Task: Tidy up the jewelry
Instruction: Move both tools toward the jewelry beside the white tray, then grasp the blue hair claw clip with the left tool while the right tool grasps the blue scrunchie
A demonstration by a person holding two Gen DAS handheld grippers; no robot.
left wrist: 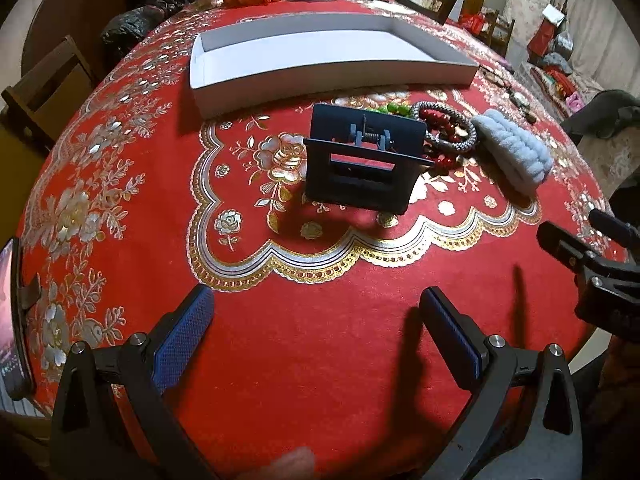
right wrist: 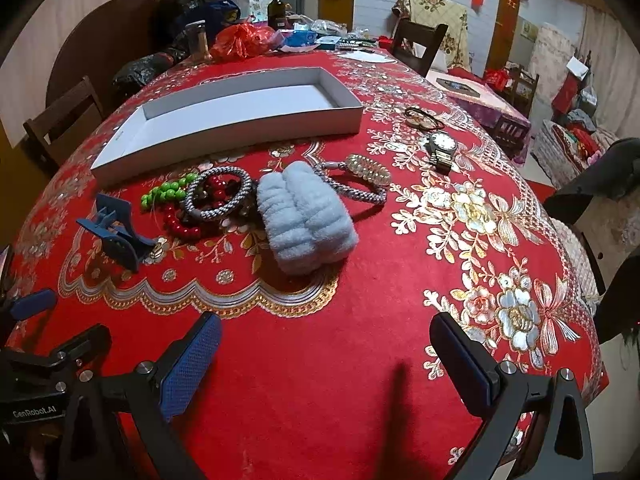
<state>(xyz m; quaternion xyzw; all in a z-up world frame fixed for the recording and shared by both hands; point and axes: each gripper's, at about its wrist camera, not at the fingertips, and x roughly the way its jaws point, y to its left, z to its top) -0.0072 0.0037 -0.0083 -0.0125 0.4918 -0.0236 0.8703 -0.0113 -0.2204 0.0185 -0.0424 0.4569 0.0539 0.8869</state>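
Observation:
A white shallow box [left wrist: 280, 76] [right wrist: 224, 136] lies on the red tablecloth. In front of it lie a dark blue hair claw [left wrist: 362, 158] [right wrist: 116, 226], green beads [right wrist: 168, 192], red beads [right wrist: 182, 222], a grey braided bracelet [right wrist: 220, 196] [left wrist: 452, 126], a fluffy light-blue scrunchie [right wrist: 306, 218] [left wrist: 514, 154], a clear coil hair tie [right wrist: 368, 168], a wristwatch [right wrist: 442, 148] and thin bands [right wrist: 424, 118]. My left gripper [left wrist: 316, 312] is open and empty, short of the claw. My right gripper [right wrist: 326, 340] is open and empty, short of the scrunchie.
Red bags, a bottle [right wrist: 278, 6] and clutter sit at the table's far end. Wooden chairs [right wrist: 420, 46] stand around it. A phone [left wrist: 14, 312] lies at the left edge. The right gripper's body [left wrist: 592, 264] shows in the left wrist view.

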